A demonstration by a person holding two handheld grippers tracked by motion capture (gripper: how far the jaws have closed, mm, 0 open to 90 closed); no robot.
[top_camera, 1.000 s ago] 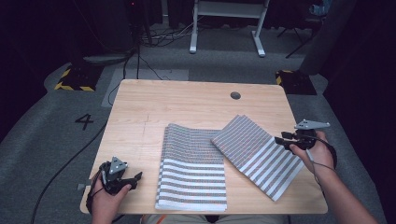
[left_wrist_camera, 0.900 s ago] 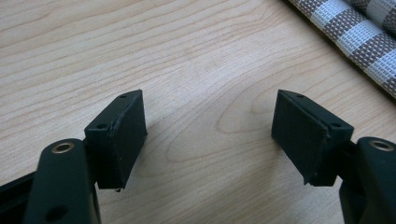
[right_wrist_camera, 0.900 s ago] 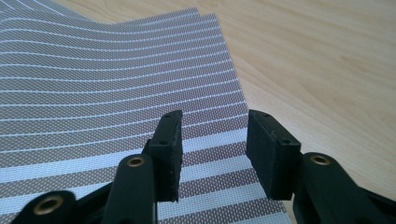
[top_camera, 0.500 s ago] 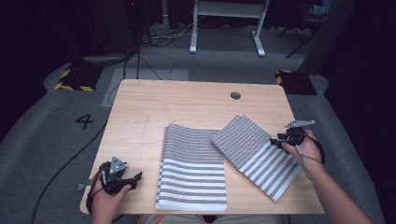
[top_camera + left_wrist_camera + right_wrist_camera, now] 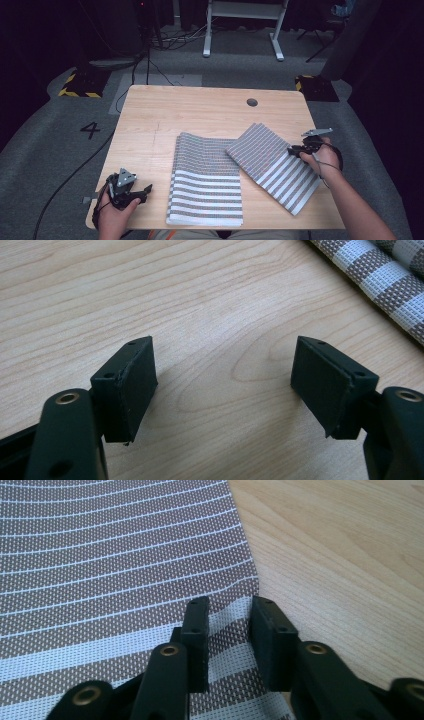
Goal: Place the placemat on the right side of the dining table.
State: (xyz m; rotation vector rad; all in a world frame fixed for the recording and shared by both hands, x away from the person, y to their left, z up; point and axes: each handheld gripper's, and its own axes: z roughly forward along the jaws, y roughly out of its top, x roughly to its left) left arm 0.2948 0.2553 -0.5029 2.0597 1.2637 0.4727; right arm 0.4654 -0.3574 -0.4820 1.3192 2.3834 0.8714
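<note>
A light wooden table (image 5: 210,112) with a small round hole (image 5: 252,102) stands on grey carpet (image 5: 60,145). A white frame (image 5: 242,22) stands behind it. Black cables (image 5: 150,55), yellow-black hazard tape (image 5: 77,85) and a painted "4" (image 5: 90,129) mark the dim floor.

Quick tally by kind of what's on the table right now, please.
Striped placemats: 2, one square to the table edge, one angled
Grippers: 2, left gripper, right gripper
Table: 1
Total: 5

Woven mesh placemat (image 5: 115,570) — coarse, matt — on a smooth, pale wood-grain table (image 5: 350,555); matt black tongs (image 5: 229,630).
</note>
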